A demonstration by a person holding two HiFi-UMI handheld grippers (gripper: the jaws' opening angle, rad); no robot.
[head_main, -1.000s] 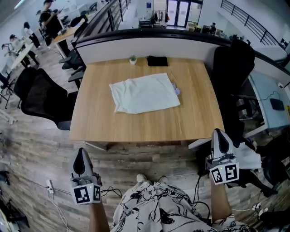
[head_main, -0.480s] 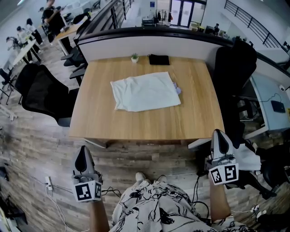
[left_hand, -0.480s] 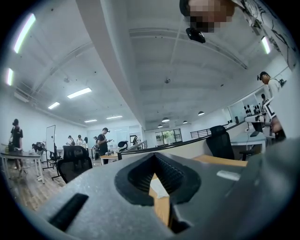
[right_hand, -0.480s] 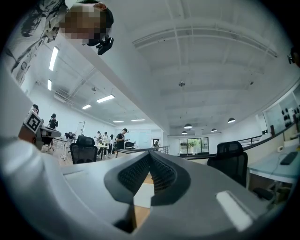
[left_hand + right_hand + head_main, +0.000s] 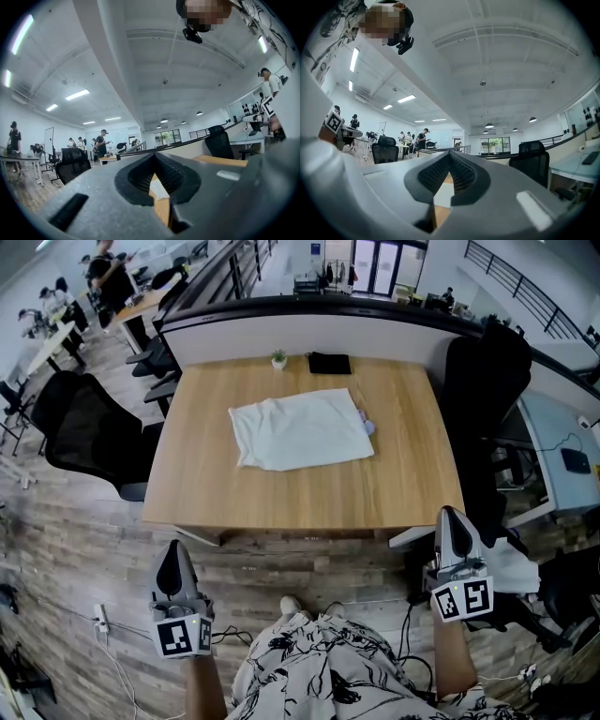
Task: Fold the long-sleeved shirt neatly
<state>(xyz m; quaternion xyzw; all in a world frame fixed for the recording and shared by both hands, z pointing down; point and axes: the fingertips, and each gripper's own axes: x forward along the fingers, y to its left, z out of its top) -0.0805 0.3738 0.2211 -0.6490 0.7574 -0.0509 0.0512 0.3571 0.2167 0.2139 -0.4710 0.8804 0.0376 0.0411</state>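
We hold the left claw (image 5: 170,554) and right claw (image 5: 451,519) closed and empty, short of the near edge of the desk (image 5: 300,502), while the shirt (image 5: 300,430) toward its far edge already looks folded.

We are recording the shirt (image 5: 300,430) showing plain off-white, the table (image 5: 281,493) showing light wood grain, the left gripper (image 5: 171,549) and right gripper (image 5: 450,514) showing grey with black-and-white square markers, and the person's garment (image 5: 319,667) showing white with black floral print.
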